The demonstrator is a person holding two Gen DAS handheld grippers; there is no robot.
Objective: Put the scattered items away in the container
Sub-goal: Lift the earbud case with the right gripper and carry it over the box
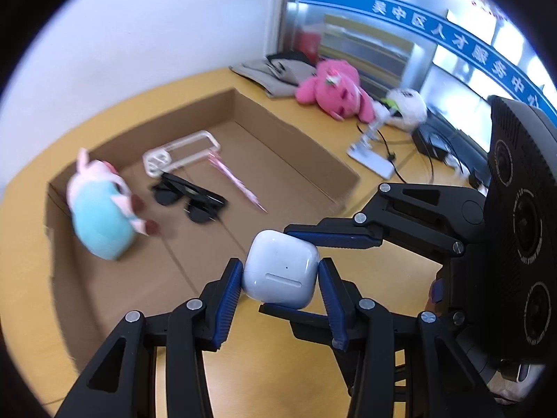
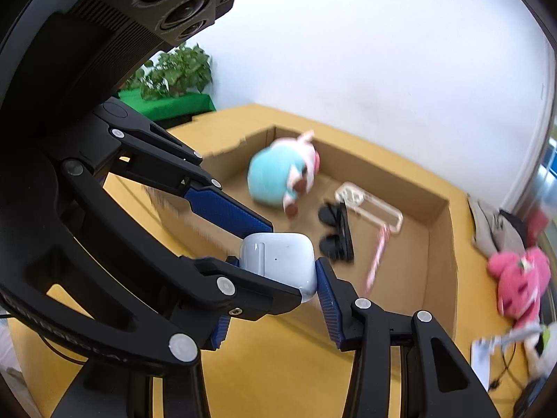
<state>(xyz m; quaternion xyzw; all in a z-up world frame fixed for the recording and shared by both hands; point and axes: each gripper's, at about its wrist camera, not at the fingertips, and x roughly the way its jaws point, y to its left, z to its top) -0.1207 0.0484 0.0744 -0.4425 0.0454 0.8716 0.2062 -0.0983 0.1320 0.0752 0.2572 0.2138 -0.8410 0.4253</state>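
Observation:
A white earbud case (image 1: 282, 271) (image 2: 278, 261) hangs above the yellow table's near side, just in front of an open cardboard box (image 1: 299, 129) (image 2: 438, 244). My left gripper (image 1: 280, 265) is shut on its two sides. My right gripper (image 2: 276, 268) comes in crosswise and is shut on the same case, one finger over it and one under it. On the box floor lie a teal and pink plush toy (image 1: 101, 216) (image 2: 275, 177), black sunglasses (image 1: 189, 198) (image 2: 336, 230), a clear phone case (image 1: 181, 153) (image 2: 369, 205) and a pink pen (image 1: 236, 181) (image 2: 377, 254).
Beyond the box a pink plush (image 1: 330, 87) (image 2: 518, 282), a white plush (image 1: 407, 108), grey folded fabric (image 1: 271, 69) and a white stand with cables (image 1: 372, 149) lie on the table. A potted plant (image 2: 174, 73) stands off the far left corner. A white wall runs behind.

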